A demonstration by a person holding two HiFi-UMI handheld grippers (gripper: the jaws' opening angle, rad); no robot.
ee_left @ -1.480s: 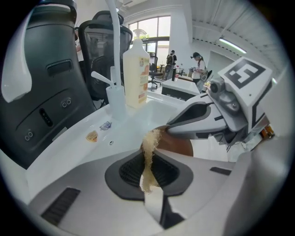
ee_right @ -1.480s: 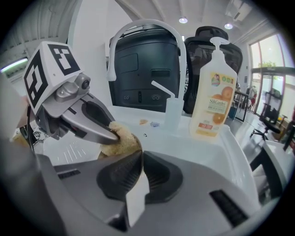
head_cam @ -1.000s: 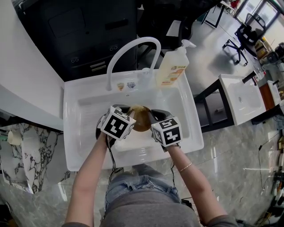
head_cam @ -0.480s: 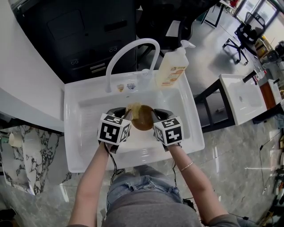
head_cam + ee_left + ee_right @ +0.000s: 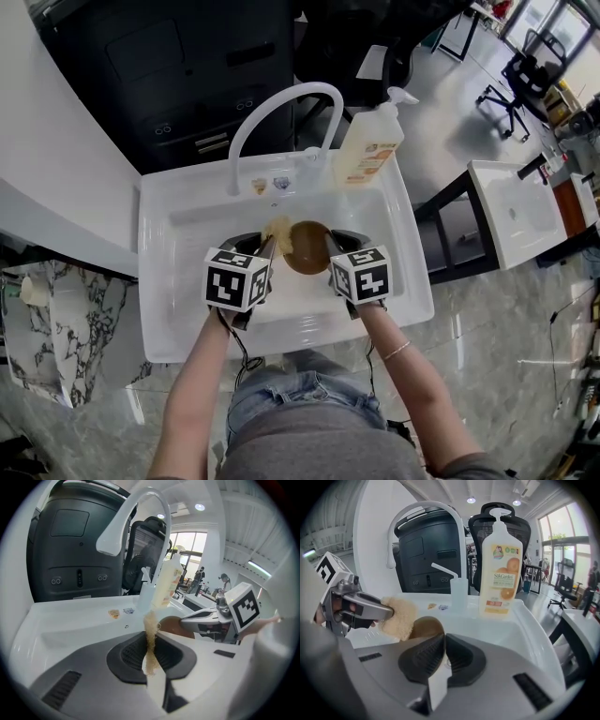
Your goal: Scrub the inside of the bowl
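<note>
Brown and round, the bowl (image 5: 309, 249) is sitting inside the basin of the white sink (image 5: 173, 244), close to the middle of the head view; whether it is touching the basin floor cannot be told. The right claw (image 5: 440, 651) is pinching the bowl's rim, its two dark pads pressing onto the brown edge at the lower middle of the right gripper view. The left claw (image 5: 151, 644) is squeezing a tan sponge (image 5: 150, 630), which is showing edge-on between the pads and sticking up past them in the centre of the left gripper view. In the right gripper view the sponge is pressing against the bowl's left side, at centre left of the frame. A white curved faucet (image 5: 281, 98) is arching over the back of the sink in the upper middle of the head view. Just to its right, a soap bottle (image 5: 367, 145) with an orange label is standing upright on the sink's back rim. Two bare forearms (image 5: 202, 375) are reaching up from the bottom of the head view, and a thin bracelet (image 5: 392, 352) is circling the one at lower right.
</note>
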